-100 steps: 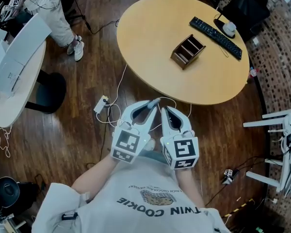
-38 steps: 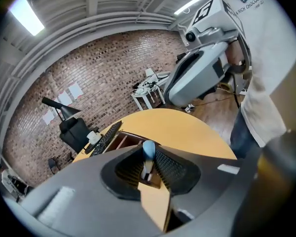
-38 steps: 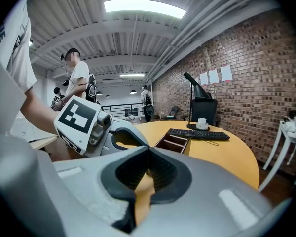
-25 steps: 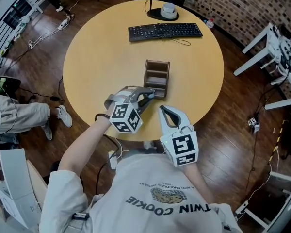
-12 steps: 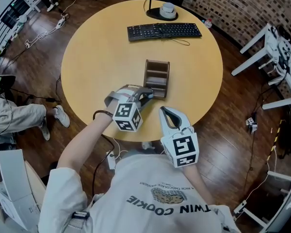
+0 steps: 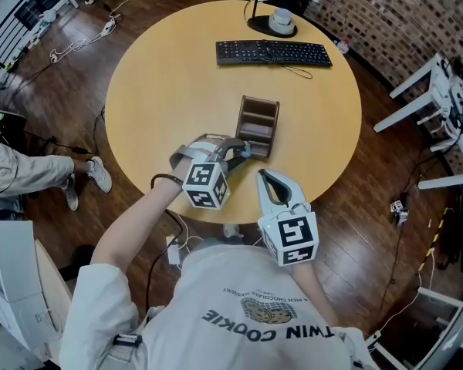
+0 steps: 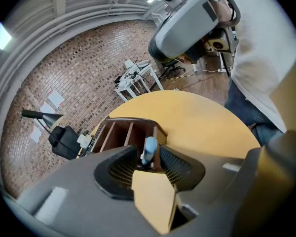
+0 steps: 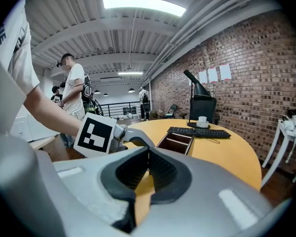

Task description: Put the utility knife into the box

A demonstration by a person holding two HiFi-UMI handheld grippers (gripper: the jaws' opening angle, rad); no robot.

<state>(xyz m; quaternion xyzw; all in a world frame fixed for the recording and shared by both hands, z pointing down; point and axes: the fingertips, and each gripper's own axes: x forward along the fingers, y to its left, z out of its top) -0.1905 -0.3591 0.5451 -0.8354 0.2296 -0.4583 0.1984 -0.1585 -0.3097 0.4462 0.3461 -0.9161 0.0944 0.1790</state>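
Dark plank flooring and a brick wall frame a round yellow table [image 6: 162, 91], and the brown box [image 6: 258, 126] with its row of open compartments sits near the middle of it. Beyond the box's far end lies a black keyboard [image 6: 274, 52].

At the box's near end, on the side towards the person, the left gripper [image 6: 241, 149] has its tips right up against the wall. Its jaws are opening, and the pale blue utility knife [image 7: 149, 151] stands between them with neither pad clearly pressing on it. The knife's long axis runs roughly along the jaws, with its blue end pointing forward and up at the box's nearest compartment. Whether its lower end already rests inside that compartment or on the box's end wall cannot be made out.

The right gripper [image 6: 267, 177] hangs just short of the box's near end, out by the table's edge. Its jaws are pressed together with nothing between them.

So the left gripper is the one nearer the box, and it has the knife. The release looks to be under way. What matters is that the knife lies straight ahead of the jaws and in line with the box's row of compartments. As the pads part it should drop or tip forward into the nearest compartment. If it leans sideways, it may catch on the end wall.
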